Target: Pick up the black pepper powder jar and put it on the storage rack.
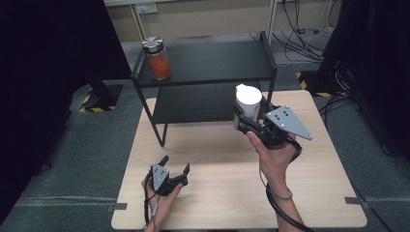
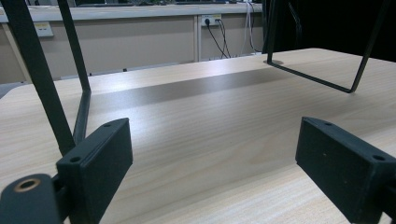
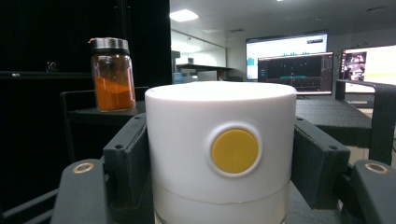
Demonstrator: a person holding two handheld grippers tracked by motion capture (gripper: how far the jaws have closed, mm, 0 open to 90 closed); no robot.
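Observation:
My right gripper is shut on a white jar with a round yellow dot on its lid, held upright in the air just in front of the black two-level shelf. In the right gripper view the white jar sits squarely between both pads. A glass jar of orange powder with a metal lid stands at the left end of the shelf's top level; the same orange jar appears up left in the right gripper view. My left gripper rests low over the table near its front left, open and empty.
The wooden table carries the shelf at its far side. The shelf's thin black legs stand close ahead of the left gripper. Cables lie on the floor beyond. Dark curtains flank both sides.

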